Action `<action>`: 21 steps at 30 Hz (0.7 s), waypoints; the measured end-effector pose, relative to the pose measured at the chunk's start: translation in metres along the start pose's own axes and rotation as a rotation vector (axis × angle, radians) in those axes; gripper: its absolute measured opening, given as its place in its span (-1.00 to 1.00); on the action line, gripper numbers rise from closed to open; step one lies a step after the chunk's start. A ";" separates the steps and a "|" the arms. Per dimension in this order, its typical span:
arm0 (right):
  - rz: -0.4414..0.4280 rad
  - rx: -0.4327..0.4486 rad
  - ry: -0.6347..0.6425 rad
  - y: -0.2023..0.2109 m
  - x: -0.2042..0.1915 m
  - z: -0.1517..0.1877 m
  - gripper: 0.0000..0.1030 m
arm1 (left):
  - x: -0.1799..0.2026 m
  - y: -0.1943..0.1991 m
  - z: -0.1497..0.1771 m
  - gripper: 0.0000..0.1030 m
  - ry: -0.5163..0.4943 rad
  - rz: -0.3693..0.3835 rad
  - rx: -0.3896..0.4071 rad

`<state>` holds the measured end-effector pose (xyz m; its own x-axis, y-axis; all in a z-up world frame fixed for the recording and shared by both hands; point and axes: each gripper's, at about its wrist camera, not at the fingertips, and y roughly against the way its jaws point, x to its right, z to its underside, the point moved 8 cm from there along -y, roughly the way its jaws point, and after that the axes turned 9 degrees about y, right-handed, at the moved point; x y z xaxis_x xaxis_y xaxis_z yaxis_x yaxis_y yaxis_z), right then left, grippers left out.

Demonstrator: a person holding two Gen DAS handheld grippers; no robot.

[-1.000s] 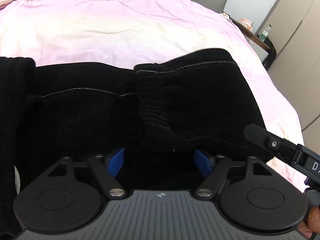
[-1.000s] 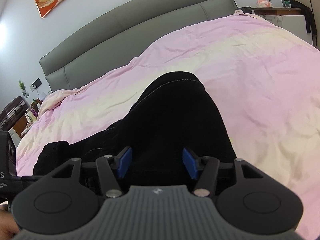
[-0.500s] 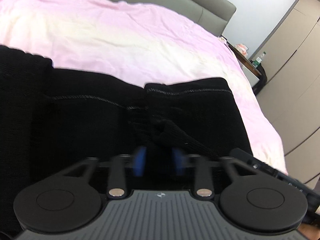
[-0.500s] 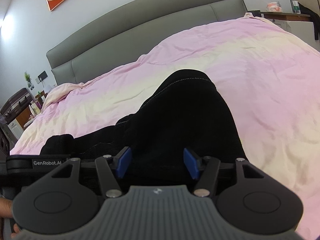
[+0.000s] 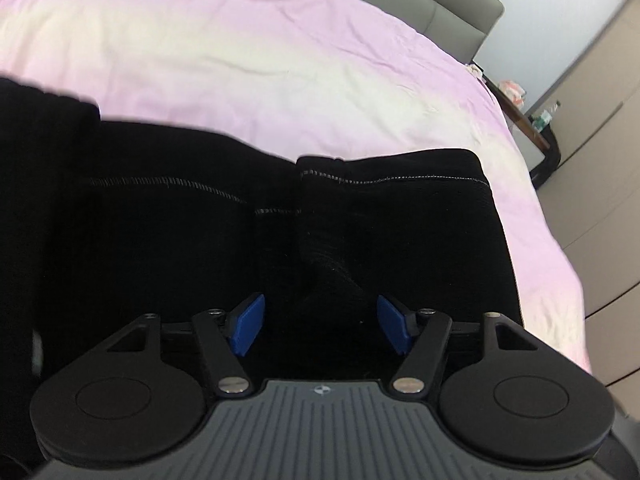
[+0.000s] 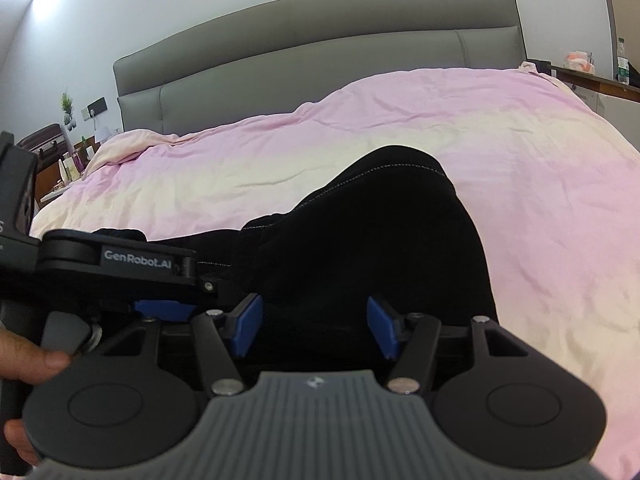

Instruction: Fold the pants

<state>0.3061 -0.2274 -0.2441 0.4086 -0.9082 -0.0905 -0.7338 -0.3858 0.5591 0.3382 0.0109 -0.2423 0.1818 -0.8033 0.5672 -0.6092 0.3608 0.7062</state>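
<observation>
Black pants (image 5: 168, 240) with pale stitched seams lie across the pink bedspread (image 5: 280, 64), folded into thick layers. My left gripper (image 5: 322, 330) hovers low over them with its jaws opening. A bunched ridge of black cloth (image 5: 332, 296) rises between its blue pads (image 5: 248, 330), and the pads do not press on it. In the right wrist view the pants (image 6: 380, 240) form a dark hump. There my right gripper (image 6: 314, 328) stands open just over their near edge, blue pads (image 6: 382, 328) apart, with cloth below them.
A grey padded headboard (image 6: 320, 48) backs the bed. A nightstand with small items (image 5: 532, 120) stands at the far right beside beige wardrobe doors (image 5: 600, 120). A hand (image 6: 24, 360) holds the left tool's black housing (image 6: 120, 260) close beside my right gripper.
The left jaws narrowed around the cloth ridge half a second ago and have spread again. Both views have rolled. The left tool's housing has come into the right wrist view at the left.
</observation>
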 end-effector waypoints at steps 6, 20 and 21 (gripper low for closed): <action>-0.006 -0.006 0.010 -0.002 -0.001 0.003 0.07 | 0.005 0.008 -0.001 -0.27 -0.031 0.050 0.077; -0.022 0.112 -0.035 0.017 -0.001 -0.015 0.07 | -0.035 0.014 0.026 -0.32 0.056 0.019 0.025; -0.017 0.116 -0.036 0.018 0.001 -0.016 0.07 | -0.036 0.012 0.024 -0.29 0.048 0.014 0.034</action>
<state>0.3018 -0.2325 -0.2212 0.4035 -0.9058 -0.1296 -0.7855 -0.4156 0.4585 0.3057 0.0323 -0.2646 0.2090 -0.7744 0.5972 -0.6375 0.3552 0.6837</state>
